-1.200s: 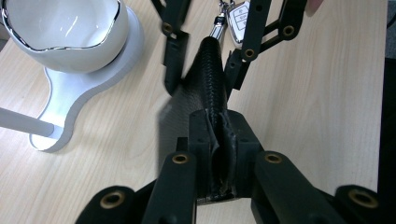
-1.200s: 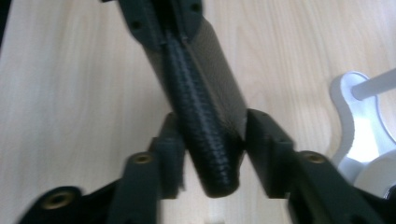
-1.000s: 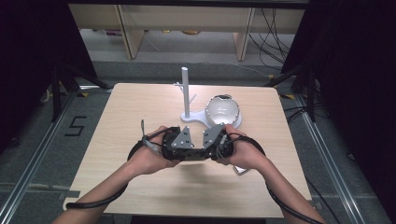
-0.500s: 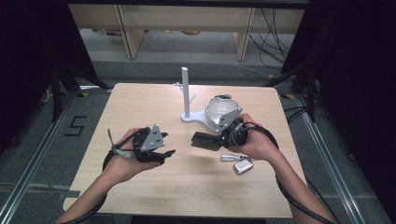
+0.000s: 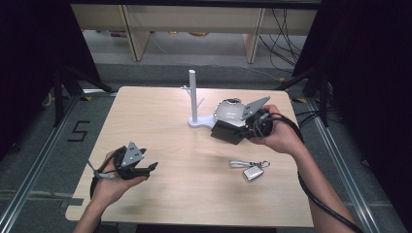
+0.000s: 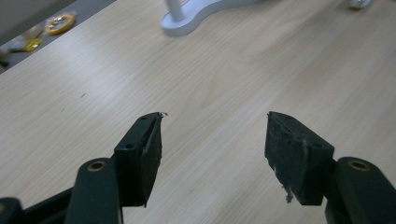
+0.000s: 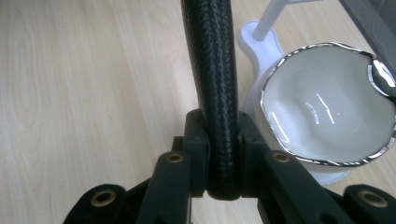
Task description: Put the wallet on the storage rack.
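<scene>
Nearest me, my left gripper [image 5: 145,167] sits low over the front-left of the table [image 5: 160,131], and its jaws have just been opening: they're spread wide now with only bare wood between them. A bit further out, the key fob [image 5: 252,172] on its strap lies flat right of centre, nobody touching it. Past that, my right gripper [image 7: 219,154] is pinched tight on a black wallet [image 5: 228,132], held up off the table just beside the white bowl [image 7: 327,107]. The white stand [image 5: 193,97] rises right behind.
</scene>
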Available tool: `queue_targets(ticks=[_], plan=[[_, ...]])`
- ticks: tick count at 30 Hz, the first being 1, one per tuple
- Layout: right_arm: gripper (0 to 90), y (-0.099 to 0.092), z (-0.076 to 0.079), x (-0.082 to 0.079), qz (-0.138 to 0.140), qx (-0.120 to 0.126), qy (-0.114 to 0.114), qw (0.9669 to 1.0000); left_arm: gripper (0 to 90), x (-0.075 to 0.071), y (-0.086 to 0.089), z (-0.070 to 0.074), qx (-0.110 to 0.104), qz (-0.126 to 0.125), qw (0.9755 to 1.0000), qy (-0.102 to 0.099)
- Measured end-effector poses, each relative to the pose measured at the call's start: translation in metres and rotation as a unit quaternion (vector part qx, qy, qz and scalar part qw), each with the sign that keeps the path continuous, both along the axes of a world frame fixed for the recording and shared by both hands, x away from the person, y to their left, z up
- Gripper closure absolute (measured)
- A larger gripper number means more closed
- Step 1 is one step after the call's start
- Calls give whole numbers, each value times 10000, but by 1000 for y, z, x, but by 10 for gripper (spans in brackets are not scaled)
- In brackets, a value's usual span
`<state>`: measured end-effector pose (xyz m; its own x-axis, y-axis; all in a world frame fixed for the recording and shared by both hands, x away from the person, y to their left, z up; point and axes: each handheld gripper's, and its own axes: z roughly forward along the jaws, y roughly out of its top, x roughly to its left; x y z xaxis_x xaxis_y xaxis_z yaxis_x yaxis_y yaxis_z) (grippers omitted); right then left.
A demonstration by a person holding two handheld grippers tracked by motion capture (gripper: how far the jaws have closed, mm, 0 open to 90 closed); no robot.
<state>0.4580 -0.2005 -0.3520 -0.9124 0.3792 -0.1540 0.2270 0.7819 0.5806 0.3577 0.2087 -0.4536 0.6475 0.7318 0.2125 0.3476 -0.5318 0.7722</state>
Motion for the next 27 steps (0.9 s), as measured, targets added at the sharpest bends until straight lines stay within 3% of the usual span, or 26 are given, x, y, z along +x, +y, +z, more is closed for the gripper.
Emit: queue_targets(ticks=[1,2,3,8,9,12,21,24,26,27], plan=[[790,-2,2,0,-31,5,-10,10000,363,-1,3,-1,57,-15,10000,34],[790,-3,3,1,-32,12,-25,10000,363,2,6,-5,36,-116,9999,-95],[790,-4,5,2,-35,18,-18,10000,363,1,5,-9,-174,11,9998,-114],[790,-10,15,4,-156,52,-64,9998,364,0,10,-21,-307,82,9994,-151],[790,-13,19,7,-172,69,-121,9998,364,1,10,-24,-468,107,9987,-161],[790,-16,26,10,-302,70,-119,9994,365,1,12,-28,-379,84,9992,-96],[790,-21,36,22,-362,66,-200,9991,366,3,16,-34,-590,231,9979,-124],[790,-22,38,29,-350,37,-178,9992,366,4,19,-35,-515,240,9983,-91],[790,-21,38,33,-471,16,-44,9989,366,5,22,-34,-424,228,9988,-114],[790,-21,38,35,-488,8,-25,9988,366,4,21,-36,-544,298,9980,-97]])
